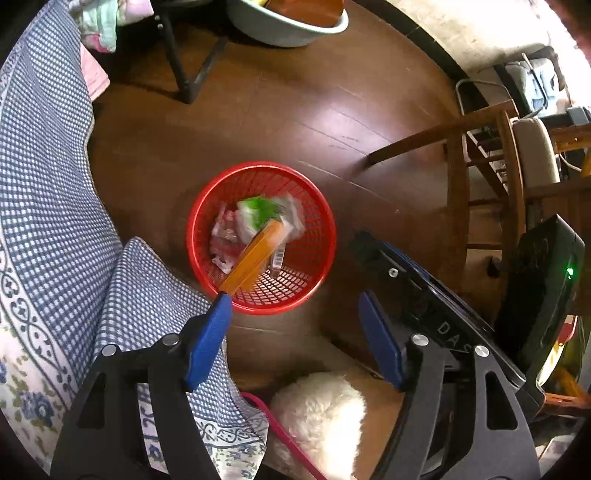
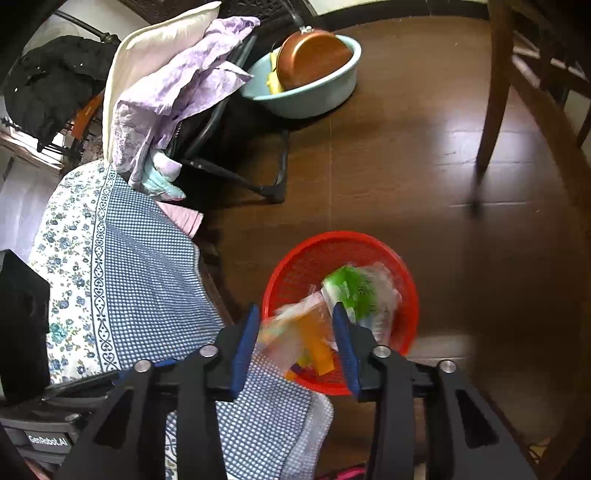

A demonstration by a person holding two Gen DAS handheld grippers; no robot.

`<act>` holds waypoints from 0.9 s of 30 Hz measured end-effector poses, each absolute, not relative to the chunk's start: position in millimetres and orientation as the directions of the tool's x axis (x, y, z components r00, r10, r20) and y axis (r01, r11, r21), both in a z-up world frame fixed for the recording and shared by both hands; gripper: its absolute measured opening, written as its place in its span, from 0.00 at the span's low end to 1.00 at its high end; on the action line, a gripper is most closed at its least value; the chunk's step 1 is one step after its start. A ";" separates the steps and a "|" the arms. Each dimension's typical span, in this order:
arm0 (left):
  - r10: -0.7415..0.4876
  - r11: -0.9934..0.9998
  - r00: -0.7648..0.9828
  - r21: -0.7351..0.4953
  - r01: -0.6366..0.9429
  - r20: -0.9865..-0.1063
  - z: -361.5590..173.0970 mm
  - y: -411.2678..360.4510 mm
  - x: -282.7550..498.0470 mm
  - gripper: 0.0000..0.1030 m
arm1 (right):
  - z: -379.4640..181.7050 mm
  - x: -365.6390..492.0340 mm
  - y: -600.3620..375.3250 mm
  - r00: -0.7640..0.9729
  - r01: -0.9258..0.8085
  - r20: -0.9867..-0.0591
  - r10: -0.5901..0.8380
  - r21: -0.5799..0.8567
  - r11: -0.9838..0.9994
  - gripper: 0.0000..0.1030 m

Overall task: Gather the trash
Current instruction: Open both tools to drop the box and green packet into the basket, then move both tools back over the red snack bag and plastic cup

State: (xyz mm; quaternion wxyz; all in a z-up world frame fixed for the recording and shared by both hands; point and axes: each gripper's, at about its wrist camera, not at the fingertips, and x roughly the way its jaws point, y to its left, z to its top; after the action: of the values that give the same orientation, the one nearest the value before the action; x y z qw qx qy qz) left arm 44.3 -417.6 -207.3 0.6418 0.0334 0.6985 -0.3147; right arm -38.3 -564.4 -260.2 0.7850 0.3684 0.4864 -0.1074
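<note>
Holding several wrappers: one red basket [image 1: 317, 206]; one orange box [image 1: 255, 254].

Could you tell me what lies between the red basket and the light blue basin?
Only bare brown floor separates red basket from basin, clearest in the right wrist view.

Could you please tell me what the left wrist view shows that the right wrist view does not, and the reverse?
Only the left wrist view shows the white fluffy object and an orange box tilting into the basket, clear of the open left tongs.

Only the right wrist view shows the cream pillow, the lilac cloth and a blurred clear wrapper between the open right tongs.

Both show the red basket, green wrapper, checked cloth and light blue basin.
</note>
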 end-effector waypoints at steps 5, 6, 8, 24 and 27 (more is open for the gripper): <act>-0.403 0.788 -0.104 -0.403 0.465 -0.909 -172.8 -407.9 45.8 0.68 | -228.8 -50.2 -561.0 0.509 0.527 -0.854 0.105 0.405 0.747 0.52; -0.419 0.787 -0.074 -0.403 0.467 -0.905 -162.1 -403.9 45.8 0.68 | -218.6 -52.1 -559.1 0.512 0.529 -0.856 0.074 0.382 0.757 0.60; -0.429 0.789 -0.040 -0.396 0.469 -0.902 -144.8 -397.0 46.0 0.68 | -203.5 -54.3 -555.4 0.515 0.527 -0.857 0.028 0.342 0.778 0.66; -0.438 0.877 0.349 -0.310 0.366 -0.828 -5.2 -232.6 83.4 0.79 | -47.2 -12.7 -432.6 0.684 0.299 -0.724 -0.088 0.169 0.939 0.86; -0.423 0.898 0.400 -0.315 0.308 -0.813 7.0 -186.5 106.0 0.84 | -32.5 6.9 -394.8 0.701 0.208 -0.713 -0.023 0.174 0.963 0.87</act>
State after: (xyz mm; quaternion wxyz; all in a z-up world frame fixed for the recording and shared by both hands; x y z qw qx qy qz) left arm 106.0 -186.5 7.0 0.8349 -0.0568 0.5018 -0.2189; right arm 6.9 -394.8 -32.5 0.9143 0.1215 0.3813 -0.0630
